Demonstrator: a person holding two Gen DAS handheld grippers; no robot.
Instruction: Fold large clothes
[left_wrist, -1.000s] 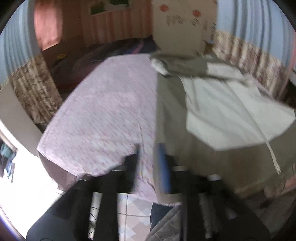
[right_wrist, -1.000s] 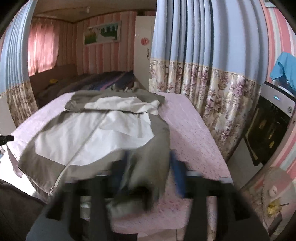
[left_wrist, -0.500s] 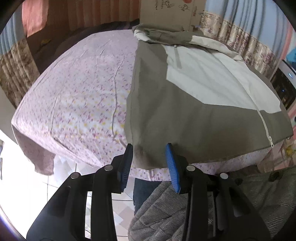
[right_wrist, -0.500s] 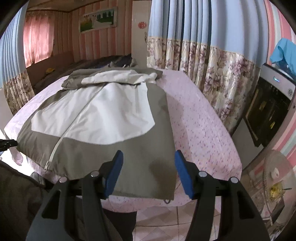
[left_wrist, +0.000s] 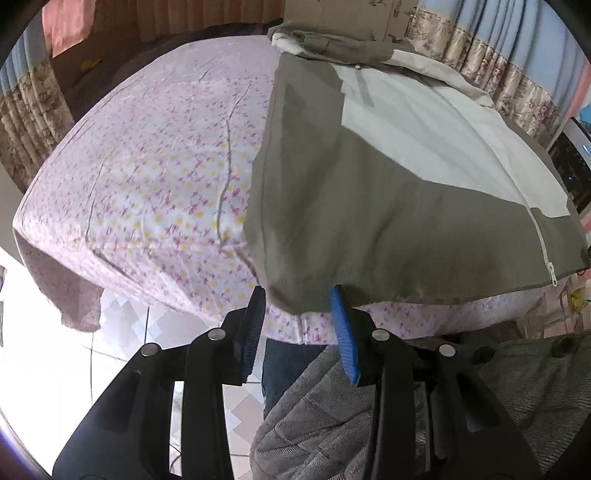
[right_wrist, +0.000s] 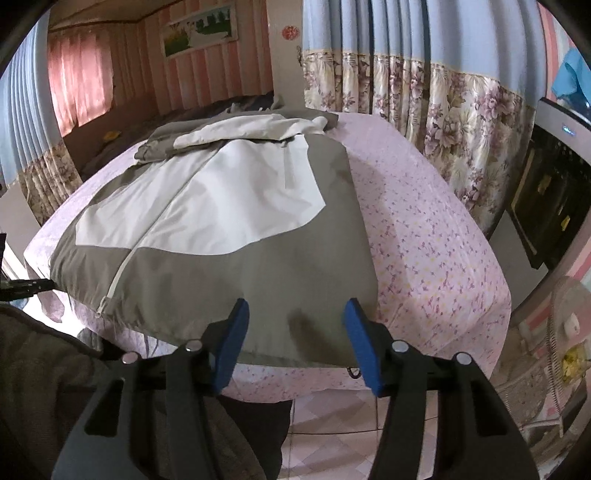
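Both tools, left (left_wrist: 297, 291) and right (right_wrist: 295, 306), gape over the jacket (right_wrist: 229, 236) hem (spread on bed (right_wrist: 436, 258))

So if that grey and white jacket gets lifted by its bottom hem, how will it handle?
The jacket will probably go floppy and sag between grip points, since it lies flat with soft wrinkles. It looks thin, so likely light. Its smooth shell fabric may slide easily over the floral sheet.

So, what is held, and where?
Bottom hem of the grey-and-white zipped jacket lies inside left gripper and right gripper, whose jaws just closed further; pressing cannot be told.
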